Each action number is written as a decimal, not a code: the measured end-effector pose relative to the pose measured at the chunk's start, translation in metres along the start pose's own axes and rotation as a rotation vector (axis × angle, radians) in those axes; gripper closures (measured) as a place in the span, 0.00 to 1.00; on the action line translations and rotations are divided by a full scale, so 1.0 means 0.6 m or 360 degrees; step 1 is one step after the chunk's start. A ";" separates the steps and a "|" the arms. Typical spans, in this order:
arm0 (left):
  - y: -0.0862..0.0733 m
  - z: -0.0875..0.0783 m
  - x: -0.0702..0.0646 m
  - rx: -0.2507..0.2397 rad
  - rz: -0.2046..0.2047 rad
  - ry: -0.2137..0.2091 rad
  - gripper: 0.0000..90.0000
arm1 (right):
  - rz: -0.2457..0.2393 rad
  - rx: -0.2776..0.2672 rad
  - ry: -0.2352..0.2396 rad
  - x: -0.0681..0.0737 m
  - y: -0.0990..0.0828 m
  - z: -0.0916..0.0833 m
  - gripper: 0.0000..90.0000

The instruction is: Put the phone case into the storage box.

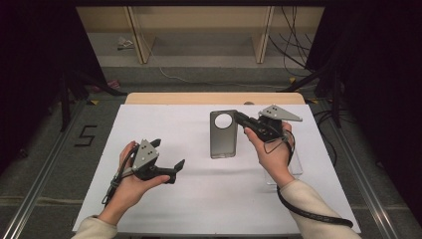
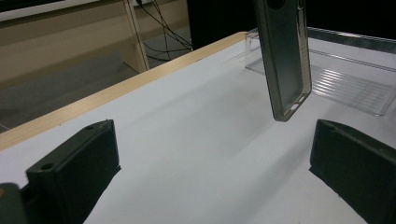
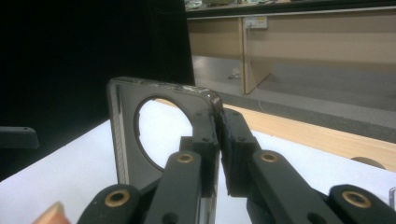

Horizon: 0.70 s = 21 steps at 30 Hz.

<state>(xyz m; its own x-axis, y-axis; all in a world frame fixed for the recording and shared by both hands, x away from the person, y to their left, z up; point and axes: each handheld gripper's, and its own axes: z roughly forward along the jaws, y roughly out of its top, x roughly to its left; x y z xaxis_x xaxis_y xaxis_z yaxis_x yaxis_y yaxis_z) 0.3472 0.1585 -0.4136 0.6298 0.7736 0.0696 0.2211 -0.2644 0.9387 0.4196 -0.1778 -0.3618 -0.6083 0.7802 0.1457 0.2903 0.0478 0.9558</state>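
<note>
Translucent grey rectangular phone case [image 1: 222, 134], round camera cutout, glossy.

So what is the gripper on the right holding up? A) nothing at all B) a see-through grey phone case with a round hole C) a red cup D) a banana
B: the right gripper has its jaws pinched on the edge of the phone case, beside its round camera hole, and the left gripper view shows the case hanging clear above the white table.
</note>
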 end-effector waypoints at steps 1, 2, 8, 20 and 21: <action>0.000 0.000 0.000 0.0002 -0.0003 0.0000 0.01 | 0.0000 -0.0003 -0.0002 -0.001 0.001 0.000 0.95; 0.000 0.000 0.000 0.0003 -0.0003 0.0001 0.01 | 0.0003 -0.0005 -0.0003 -0.002 0.001 -0.001 0.95; -0.001 0.000 0.000 0.0008 0.0002 0.0003 0.01 | 0.0016 -0.0017 -0.0020 -0.007 0.005 -0.005 0.95; -0.002 0.000 0.001 0.0014 0.0018 0.0006 0.01 | 0.0033 -0.0044 -0.0044 -0.017 0.011 -0.011 0.95; -0.002 0.000 0.001 0.0014 0.0018 0.0006 0.01 | 0.0035 -0.0046 -0.0046 -0.018 0.011 -0.012 0.95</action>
<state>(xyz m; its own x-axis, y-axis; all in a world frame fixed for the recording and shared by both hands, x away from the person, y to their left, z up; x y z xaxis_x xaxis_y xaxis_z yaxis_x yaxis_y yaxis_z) 0.3473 0.1593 -0.4150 0.6295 0.7727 0.0814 0.2205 -0.2782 0.9349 0.4229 -0.1904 -0.3550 -0.5803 0.7986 0.1597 0.2817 0.0128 0.9594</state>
